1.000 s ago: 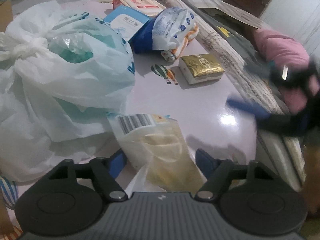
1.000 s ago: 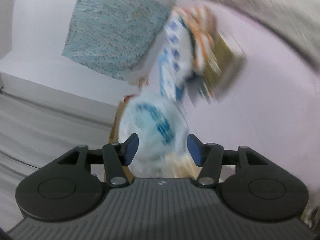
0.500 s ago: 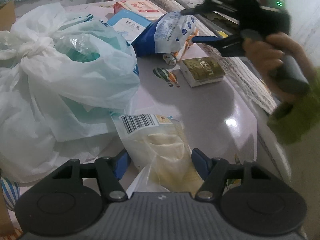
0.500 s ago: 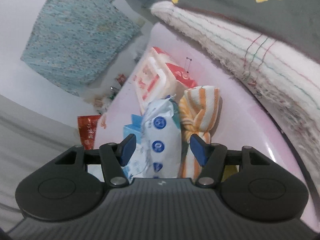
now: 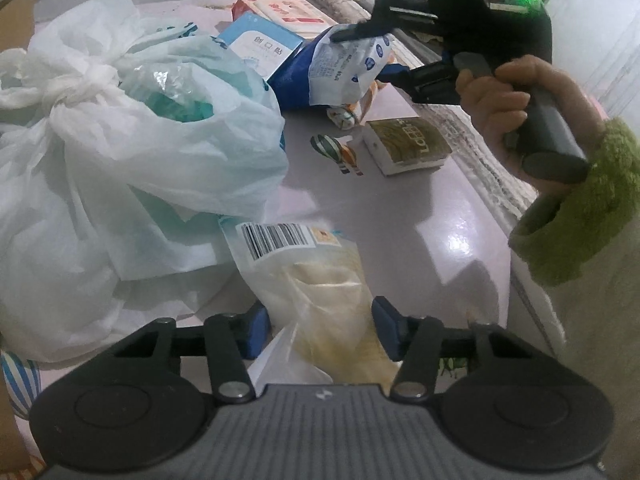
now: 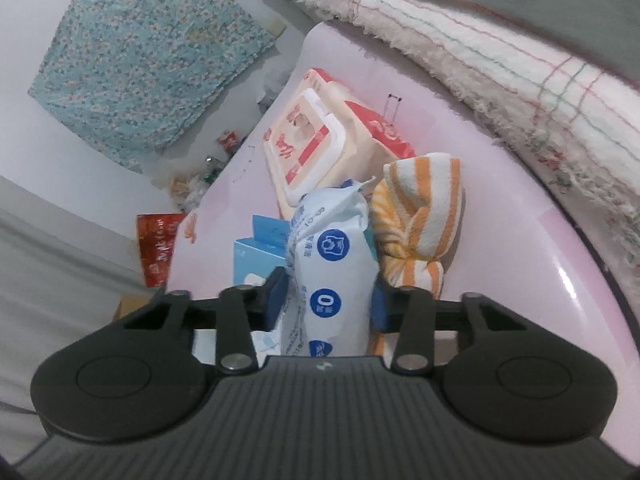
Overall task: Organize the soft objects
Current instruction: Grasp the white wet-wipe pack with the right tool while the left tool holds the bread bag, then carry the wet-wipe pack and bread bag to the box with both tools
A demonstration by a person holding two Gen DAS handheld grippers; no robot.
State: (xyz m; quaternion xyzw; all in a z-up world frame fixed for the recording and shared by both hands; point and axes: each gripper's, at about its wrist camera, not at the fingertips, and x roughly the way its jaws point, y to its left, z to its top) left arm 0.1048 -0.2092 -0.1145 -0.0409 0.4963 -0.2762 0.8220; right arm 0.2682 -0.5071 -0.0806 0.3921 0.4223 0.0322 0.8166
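My right gripper [image 6: 329,300] is closed around a blue-and-white soft pack [image 6: 330,276]; its pads press the pack's sides. The pack also shows in the left wrist view [image 5: 344,68], with the right gripper [image 5: 380,52] on it. An orange-striped rolled cloth [image 6: 416,220] lies right beside the pack. My left gripper [image 5: 318,328] has its jaws on either side of a clear bag of cream-coloured material [image 5: 324,292] with a barcode label, lying on the pink table [image 5: 400,216].
A big knotted white plastic bag [image 5: 120,152] fills the left. A light blue box [image 5: 264,46], a red-and-cream wipes pack [image 6: 320,140] and a gold packet [image 5: 408,144] lie on the table. A towel and dark blanket [image 6: 500,40] run along the right edge.
The right gripper swung in from the right, reached the blue-and-white pack and closed on it. The left gripper's jaws narrowed slightly around the clear bag.
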